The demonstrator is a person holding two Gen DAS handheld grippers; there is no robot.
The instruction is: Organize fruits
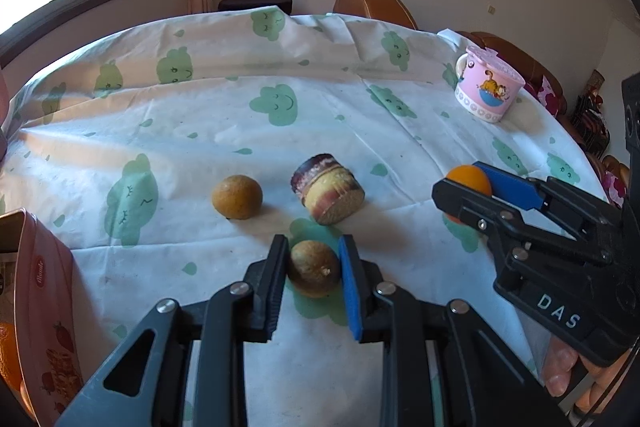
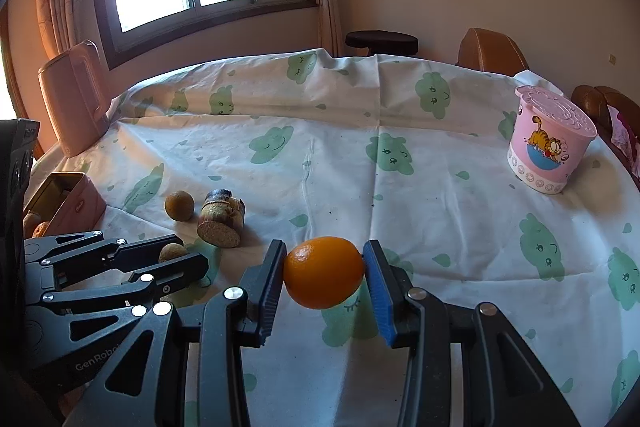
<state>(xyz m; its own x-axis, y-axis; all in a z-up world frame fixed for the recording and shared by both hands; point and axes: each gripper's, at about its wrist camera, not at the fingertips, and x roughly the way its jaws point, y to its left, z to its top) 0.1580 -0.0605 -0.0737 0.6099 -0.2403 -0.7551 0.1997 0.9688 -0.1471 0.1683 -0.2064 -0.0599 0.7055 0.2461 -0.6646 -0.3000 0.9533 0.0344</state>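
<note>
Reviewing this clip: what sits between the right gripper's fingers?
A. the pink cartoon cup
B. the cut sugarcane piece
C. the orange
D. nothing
C: in the right wrist view the orange is pinched between both pads of the right gripper, raised off the tablecloth with its shadow below.

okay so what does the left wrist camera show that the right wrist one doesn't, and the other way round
Only the left wrist view shows the brown fruit full on between the left gripper fingers, and the person's fingers under the right gripper.

Only the right wrist view shows the pink upright container by the window, and the whole orange clamped.

Both show the pink tin, the other round brown fruit, the sugarcane piece and the pink cup.
</note>
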